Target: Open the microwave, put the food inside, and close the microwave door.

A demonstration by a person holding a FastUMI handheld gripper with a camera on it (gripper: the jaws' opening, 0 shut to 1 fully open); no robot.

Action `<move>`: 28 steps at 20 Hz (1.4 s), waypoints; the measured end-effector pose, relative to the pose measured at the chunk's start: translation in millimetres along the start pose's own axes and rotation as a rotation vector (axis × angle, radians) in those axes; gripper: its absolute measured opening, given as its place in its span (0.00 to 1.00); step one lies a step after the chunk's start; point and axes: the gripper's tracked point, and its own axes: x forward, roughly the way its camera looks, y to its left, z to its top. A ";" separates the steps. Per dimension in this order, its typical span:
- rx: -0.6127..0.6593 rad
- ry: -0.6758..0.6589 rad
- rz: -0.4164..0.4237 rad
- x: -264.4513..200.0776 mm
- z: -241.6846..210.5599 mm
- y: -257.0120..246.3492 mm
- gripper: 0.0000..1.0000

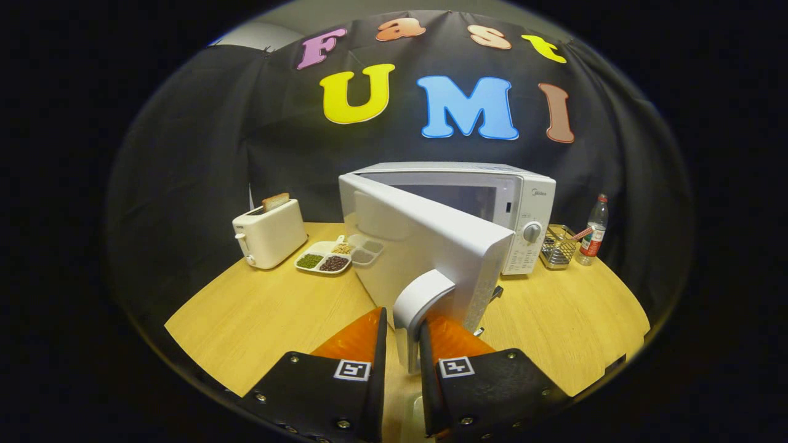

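Note:
A white microwave (523, 203) stands on the wooden table (258, 314) beyond my fingers. Its door (425, 246) is swung well open toward me, with the cavity showing dark behind it. My gripper (403, 326) is shut on the door's white handle (418, 301), which sits between the two fingers. A white divided plate of food (323, 258), with green and dark portions, lies on the table left of the door, between the door and the toaster.
A white toaster (269, 234) with a slice of bread stands at the back left. Right of the microwave are a wire basket (557, 246) and a plastic bottle (594, 231). The table's front edge runs close below my fingers.

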 end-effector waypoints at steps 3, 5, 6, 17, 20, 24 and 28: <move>0.003 0.004 0.028 -6.4 -7.4 31.9 0.30; -0.004 0.001 0.026 -9.1 -11.3 48.0 0.38; -0.010 -0.001 0.023 -10.1 -12.5 55.6 0.38; -0.073 0.032 0.121 -33.6 -26.9 133.1 0.45; -0.089 0.056 0.250 -39.0 -36.6 161.6 0.44; -0.103 0.046 0.461 -56.6 -30.0 199.8 0.47; -0.089 -0.039 0.583 -92.7 6.0 203.0 0.57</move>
